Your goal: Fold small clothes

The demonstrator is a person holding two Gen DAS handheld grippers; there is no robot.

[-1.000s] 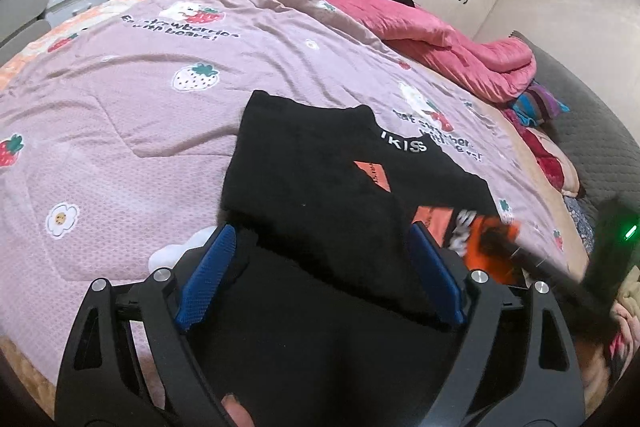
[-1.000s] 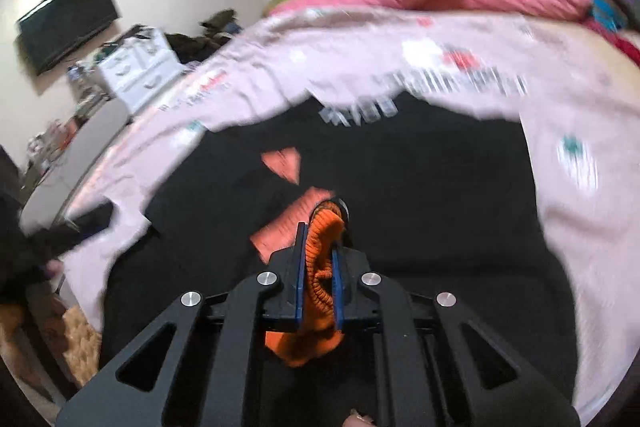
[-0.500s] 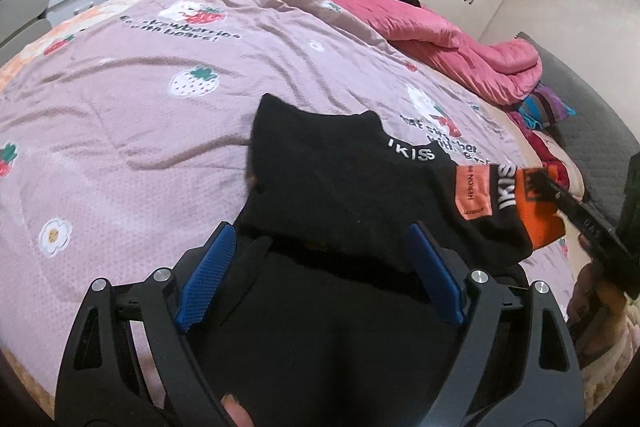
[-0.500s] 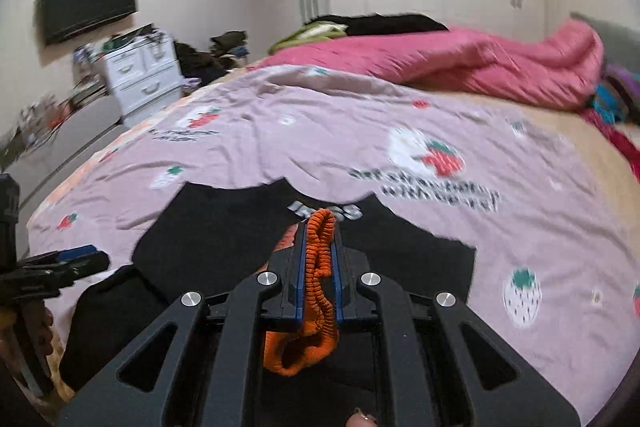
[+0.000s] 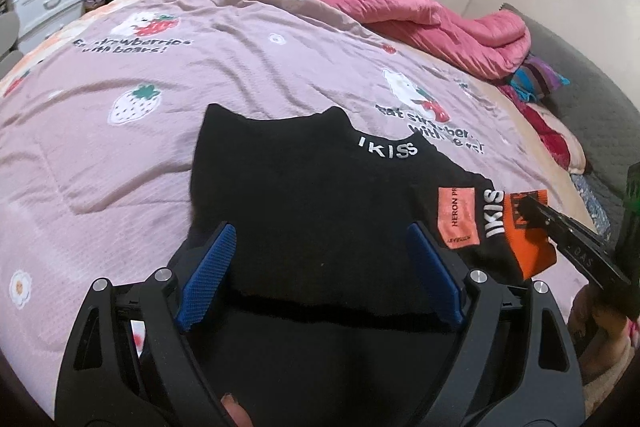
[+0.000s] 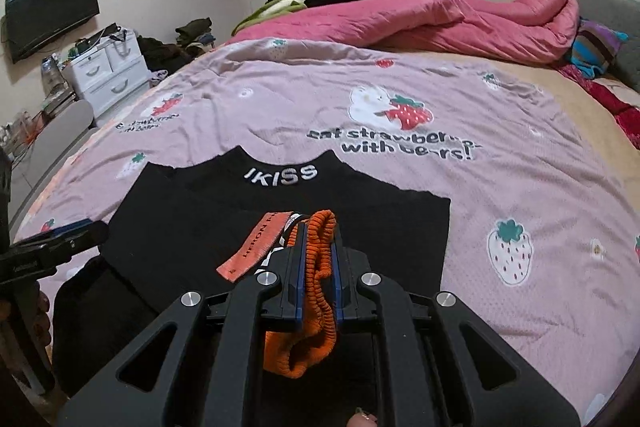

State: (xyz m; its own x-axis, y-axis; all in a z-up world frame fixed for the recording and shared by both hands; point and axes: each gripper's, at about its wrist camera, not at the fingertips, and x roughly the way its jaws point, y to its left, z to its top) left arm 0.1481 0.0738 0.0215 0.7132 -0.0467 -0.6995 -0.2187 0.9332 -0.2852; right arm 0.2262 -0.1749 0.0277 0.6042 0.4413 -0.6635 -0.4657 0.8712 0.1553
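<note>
Orange cuff pinched in right gripper, black sweater beneath

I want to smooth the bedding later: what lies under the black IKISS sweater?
The black IKISS sweater lies on the pink strawberry-print bedspread. The bedspread shows all around it; anything beneath the sweater itself is covered.

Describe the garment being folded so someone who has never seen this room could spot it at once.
On the bed, the pink strawberry-print sheet fills the near half. The black top lies on its near edge, in front of the "eat strawberries with bears!" print. Only it has white "IKISS" lettering at the collar, plus an orange cuff pinched in the right gripper.
</note>
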